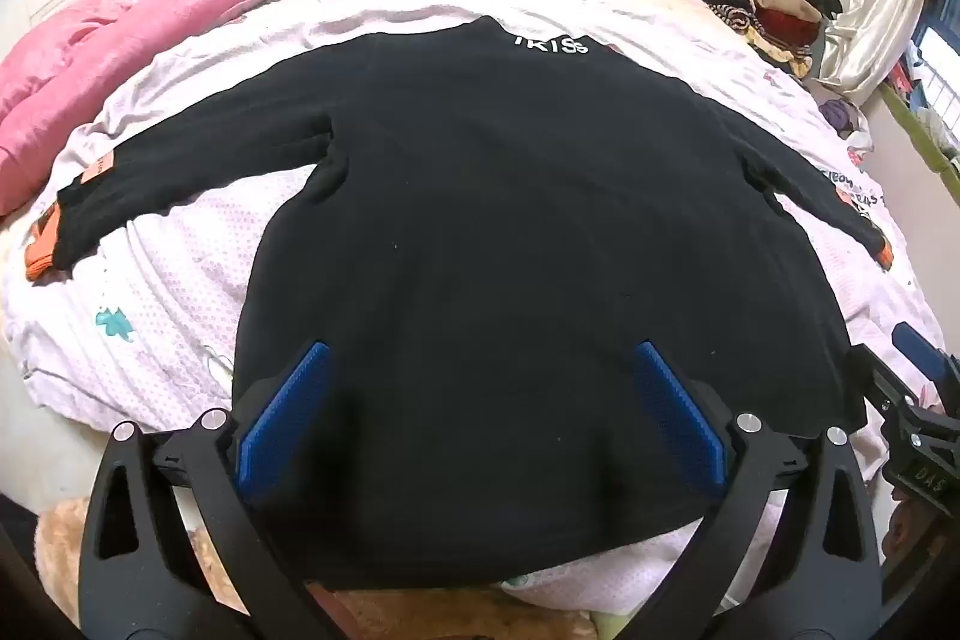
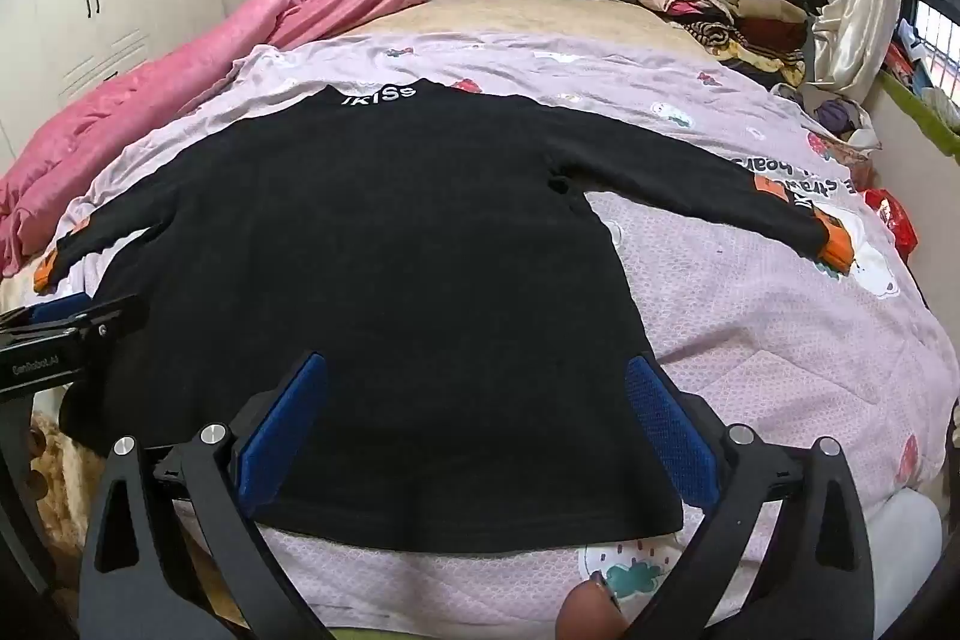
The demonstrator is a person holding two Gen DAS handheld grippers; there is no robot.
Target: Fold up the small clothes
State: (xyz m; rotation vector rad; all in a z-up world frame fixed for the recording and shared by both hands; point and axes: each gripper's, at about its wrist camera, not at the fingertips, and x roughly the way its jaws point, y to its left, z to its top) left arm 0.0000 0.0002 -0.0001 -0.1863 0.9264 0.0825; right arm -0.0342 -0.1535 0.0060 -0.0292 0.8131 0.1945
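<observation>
A black long-sleeved top (image 1: 510, 232) lies flat on a bed (image 2: 750, 328), sleeves spread wide, collar lettering farthest from both tools. The left hand-held gripper (image 1: 480, 400) hovers over the hem, blue pads (image 1: 282, 418) wide apart, gripping nothing. The right hand-held gripper (image 2: 474, 412) hangs beside it over the hem's right part, pads equally spread and empty. Beyond the top, a pink quilt (image 2: 180, 88) lies left and folded clothes (image 2: 732, 4) are piled right.
</observation>
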